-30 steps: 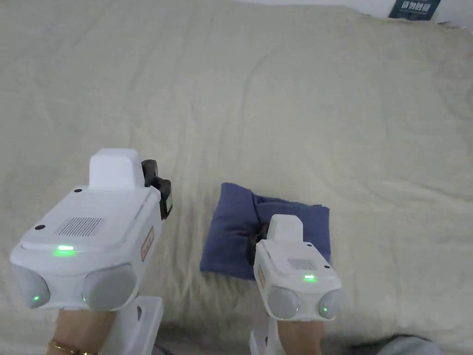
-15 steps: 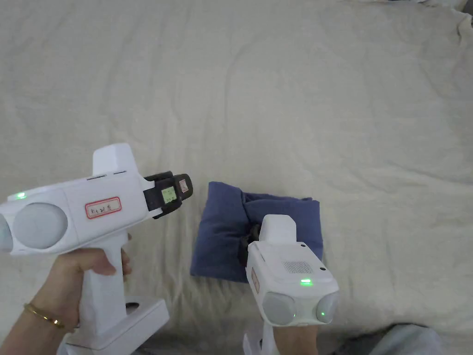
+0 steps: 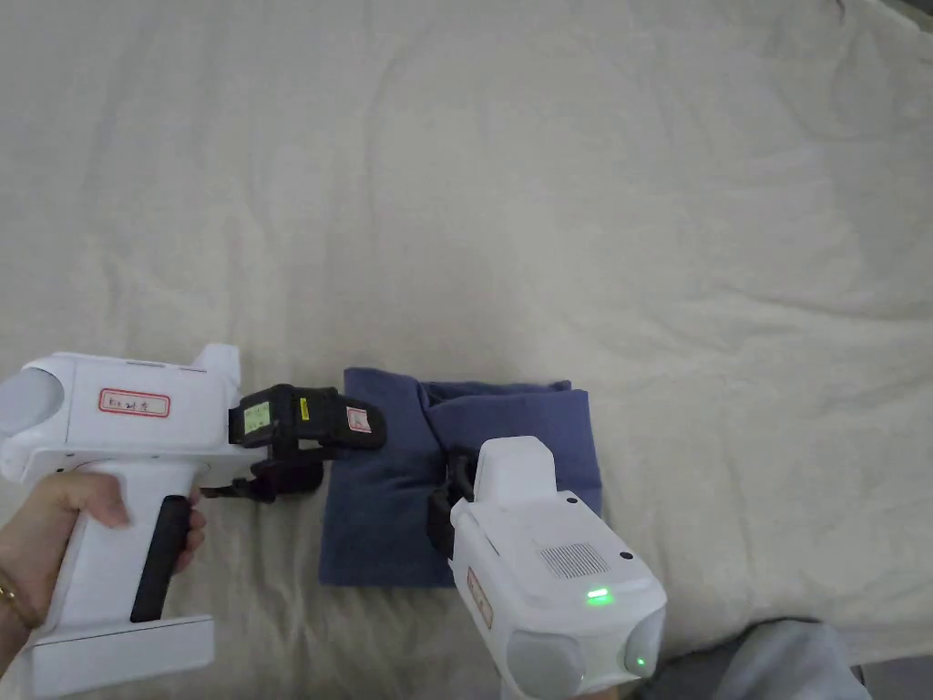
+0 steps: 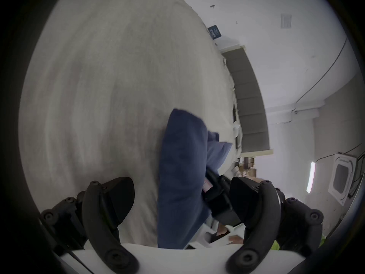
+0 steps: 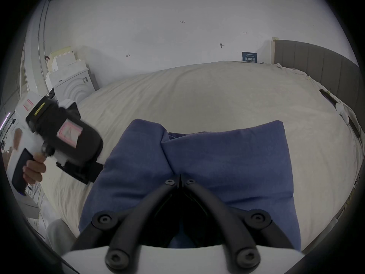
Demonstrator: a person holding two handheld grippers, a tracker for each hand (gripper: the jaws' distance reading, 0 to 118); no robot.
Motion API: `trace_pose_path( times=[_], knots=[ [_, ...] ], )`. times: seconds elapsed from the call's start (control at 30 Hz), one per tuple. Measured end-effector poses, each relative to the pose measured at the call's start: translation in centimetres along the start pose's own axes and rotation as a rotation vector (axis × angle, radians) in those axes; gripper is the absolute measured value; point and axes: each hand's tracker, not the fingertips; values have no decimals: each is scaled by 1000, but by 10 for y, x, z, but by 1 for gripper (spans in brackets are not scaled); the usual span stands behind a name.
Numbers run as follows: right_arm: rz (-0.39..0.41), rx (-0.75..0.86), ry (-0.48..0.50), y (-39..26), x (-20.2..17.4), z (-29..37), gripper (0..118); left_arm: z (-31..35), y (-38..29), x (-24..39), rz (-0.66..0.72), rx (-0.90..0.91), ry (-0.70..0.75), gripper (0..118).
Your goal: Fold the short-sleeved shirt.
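The blue short-sleeved shirt [image 3: 510,437] lies folded into a small rectangle on the cream bed sheet [image 3: 547,182], near its front edge. My left gripper [image 3: 337,456] is turned on its side at the shirt's left edge. Its jaws stand wide open in the left gripper view, and the shirt [image 4: 181,159] runs between them. My right gripper [image 3: 446,497] hovers over the shirt's middle. In the right gripper view its jaws are shut, tips [image 5: 179,181] resting at the crease where two folded parts of the shirt [image 5: 227,159] meet. No cloth shows between them.
A grey headboard [image 5: 316,60] stands at the bed's right side and white boxes [image 5: 67,76] stand by the wall at the left. A grey cloth on the person [image 3: 774,656] shows at the bed's front edge. Wide open sheet lies beyond the shirt.
My left gripper has rolled onto its side and come down to the shirt's left edge. The right gripper stays on the shirt. The head camera has shifted.
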Motion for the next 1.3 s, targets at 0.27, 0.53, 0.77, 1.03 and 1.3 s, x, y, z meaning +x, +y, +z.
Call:
trace_pose_path(
  times=[0.27,0.53,0.77,1.03,1.3],
  knots=[
    [-54,-18,25,3,7,-2,0,-25,6,-4,-16,-89,-117,97],
    [-68,-33,36,6,10,-3,0,-38,-3,10,16,-50,68,22],
    [-31,50,62,45,24,45,0,-31,4,57,23,-51,243,20],
    [5,306,-5,121,61,143,0,51,8,78,-44,43,387,19],
    [37,428,-83,167,82,190,0,219,31,34,11,194,767,19]
  ],
)
